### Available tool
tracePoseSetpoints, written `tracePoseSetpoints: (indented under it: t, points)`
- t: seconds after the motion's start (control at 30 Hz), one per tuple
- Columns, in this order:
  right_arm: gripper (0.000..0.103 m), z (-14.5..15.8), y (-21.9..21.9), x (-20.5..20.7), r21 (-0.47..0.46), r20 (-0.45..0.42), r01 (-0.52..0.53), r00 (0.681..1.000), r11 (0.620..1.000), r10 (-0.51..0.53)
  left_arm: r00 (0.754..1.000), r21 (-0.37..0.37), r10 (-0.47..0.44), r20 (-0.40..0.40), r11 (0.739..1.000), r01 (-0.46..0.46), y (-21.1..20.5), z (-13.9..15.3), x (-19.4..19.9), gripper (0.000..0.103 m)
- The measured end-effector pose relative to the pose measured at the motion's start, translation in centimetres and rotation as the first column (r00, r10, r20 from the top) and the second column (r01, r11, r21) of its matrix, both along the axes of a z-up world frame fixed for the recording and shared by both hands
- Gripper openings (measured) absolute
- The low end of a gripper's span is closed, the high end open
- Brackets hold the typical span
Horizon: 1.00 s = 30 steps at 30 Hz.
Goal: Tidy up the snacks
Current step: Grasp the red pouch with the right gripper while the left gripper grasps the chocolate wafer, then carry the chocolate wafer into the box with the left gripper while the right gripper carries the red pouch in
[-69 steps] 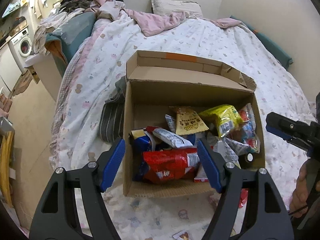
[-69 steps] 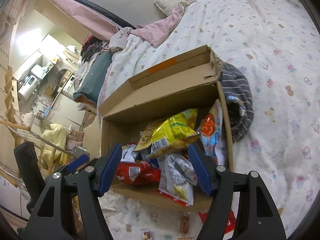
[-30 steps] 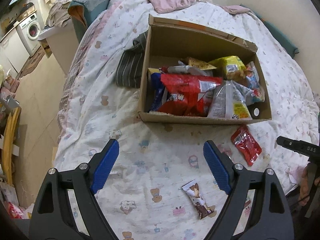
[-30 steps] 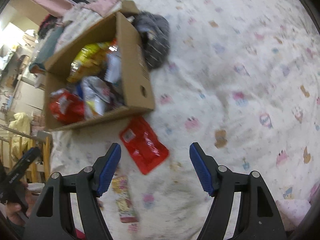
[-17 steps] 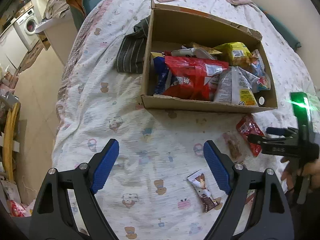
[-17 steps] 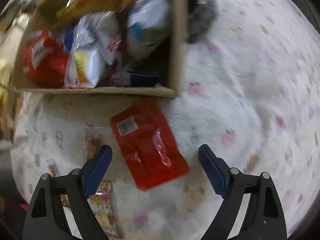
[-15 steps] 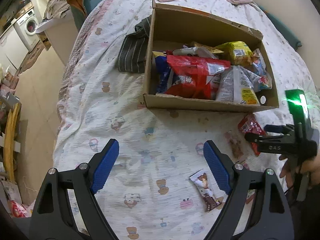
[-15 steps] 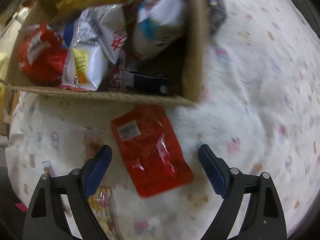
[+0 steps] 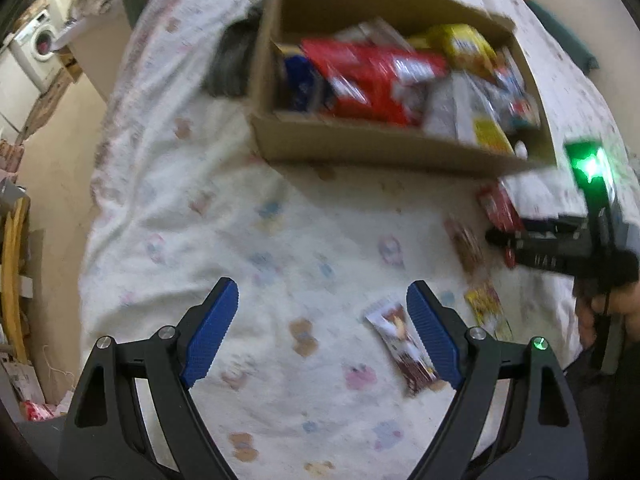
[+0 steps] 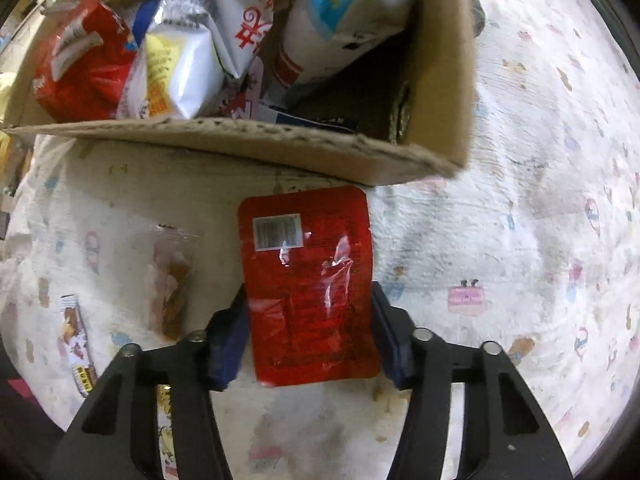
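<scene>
Pouch [image 10: 308,284] lies flat on the bed, just before the box [image 10: 256,148]; it's light, slick, floppy — your right gripper [image 10: 308,332] has been closing, clasping its side edges; left gripper [image 9: 320,334] gapes, empty.

Soft indoor light, motion-blurred left view, glare on pouch [image 10: 308,280], fisheye-warped edges

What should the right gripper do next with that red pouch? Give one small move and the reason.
Probably lift it. The right gripper has just been closing, and its pads now sit against both edges of the red pouch, which lies flat on the bedsheet just outside the cardboard box.
</scene>
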State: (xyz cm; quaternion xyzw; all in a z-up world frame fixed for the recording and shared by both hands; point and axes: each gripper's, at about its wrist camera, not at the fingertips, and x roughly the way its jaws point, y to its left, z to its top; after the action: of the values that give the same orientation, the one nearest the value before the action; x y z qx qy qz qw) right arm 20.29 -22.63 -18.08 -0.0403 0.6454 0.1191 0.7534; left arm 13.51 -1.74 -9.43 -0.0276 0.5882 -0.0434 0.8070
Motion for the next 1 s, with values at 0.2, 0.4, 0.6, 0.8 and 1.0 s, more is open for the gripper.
tracePoseSetpoints:
  t: [0.2,0.4,0.6,0.8,1.0]
  points:
    - [0.047,1.3,-1.6,-1.2,0.050,0.003,0.028,1.000,0.998,-0.028,0.992,-0.055,-0.027,-0.126,0.998,0.021,-3.2,-3.2,-1.2,0.084]
    - [0.047,2.8,-3.4,-2.9,0.087,0.030,0.058,0.998,0.995,-0.061,0.981,-0.041,-0.055,-0.189,0.998,0.048,-5.2,-5.2,-1.1,0.068]
    - [0.047,4.4,-6.7,-4.1,0.119,0.053,0.072,0.995,0.990,-0.079,0.975,-0.023,-0.055,-0.213,0.998,0.051,-5.9,-6.2,-1.0,0.048]
    - [0.047,5.5,-7.7,-5.2,0.142,0.067,0.084,0.993,0.986,-0.095,0.976,0.009,-0.059,-0.207,0.998,0.062,-6.4,-6.1,-0.6,0.014]
    - [0.047,6.2,-7.8,-5.3,0.165,0.082,0.078,0.992,0.983,-0.093,0.985,0.032,-0.082,-0.155,0.996,0.088,-6.7,-5.0,0.6,0.013]
